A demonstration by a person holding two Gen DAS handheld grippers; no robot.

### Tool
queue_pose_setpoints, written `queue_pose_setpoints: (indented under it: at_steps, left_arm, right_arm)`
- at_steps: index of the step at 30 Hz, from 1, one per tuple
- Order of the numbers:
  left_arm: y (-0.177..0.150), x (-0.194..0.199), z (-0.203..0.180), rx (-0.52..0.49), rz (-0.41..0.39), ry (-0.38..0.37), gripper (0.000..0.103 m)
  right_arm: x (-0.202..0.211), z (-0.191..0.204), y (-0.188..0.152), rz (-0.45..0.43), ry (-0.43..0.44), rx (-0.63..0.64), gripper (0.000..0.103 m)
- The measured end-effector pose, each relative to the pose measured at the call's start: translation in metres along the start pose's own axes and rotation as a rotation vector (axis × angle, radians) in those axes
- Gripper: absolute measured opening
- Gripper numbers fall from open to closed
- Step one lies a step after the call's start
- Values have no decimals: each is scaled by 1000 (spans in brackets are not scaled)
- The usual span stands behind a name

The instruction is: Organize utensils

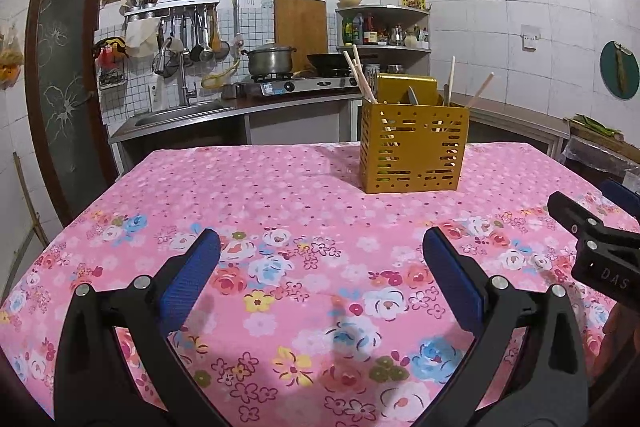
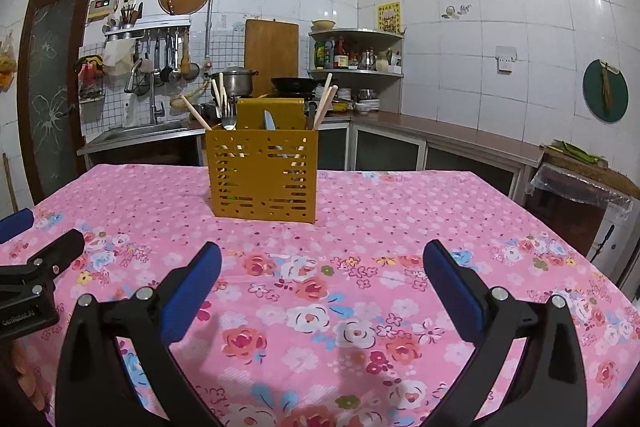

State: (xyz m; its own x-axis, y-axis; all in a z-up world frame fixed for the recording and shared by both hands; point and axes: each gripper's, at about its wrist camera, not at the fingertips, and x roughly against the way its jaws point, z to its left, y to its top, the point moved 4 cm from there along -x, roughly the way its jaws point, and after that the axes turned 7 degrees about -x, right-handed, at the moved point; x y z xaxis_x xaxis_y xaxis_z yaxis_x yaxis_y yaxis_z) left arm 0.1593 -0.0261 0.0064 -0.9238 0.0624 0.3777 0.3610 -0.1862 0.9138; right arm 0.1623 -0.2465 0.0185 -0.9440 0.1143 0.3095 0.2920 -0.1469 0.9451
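yellow slotted holder (image 1: 414,147) sits far on the pink floral table (image 1: 280,195) with chopsticks (image 1: 360,75) inside, left hand-held gripper (image 1: 320,247) wide and empty; right view: right hand-held gripper (image 2: 322,261) likewise, nothing loose visible, so sorting looks done.

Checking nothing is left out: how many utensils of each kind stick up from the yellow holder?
Wooden chopsticks: 5
Fork: 1
Knife: 1
Other metal pieces, kind unclear: 2
Total: 9
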Motion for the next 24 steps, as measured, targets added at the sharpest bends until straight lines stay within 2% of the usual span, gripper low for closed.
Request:
queue_pose_setpoints:
  at_steps: [24]
  left_arm:
    - [1, 4, -2, -10, -14, 5, 98]
  right_arm:
    - [2, 3, -3, -5, -5, 11, 99]
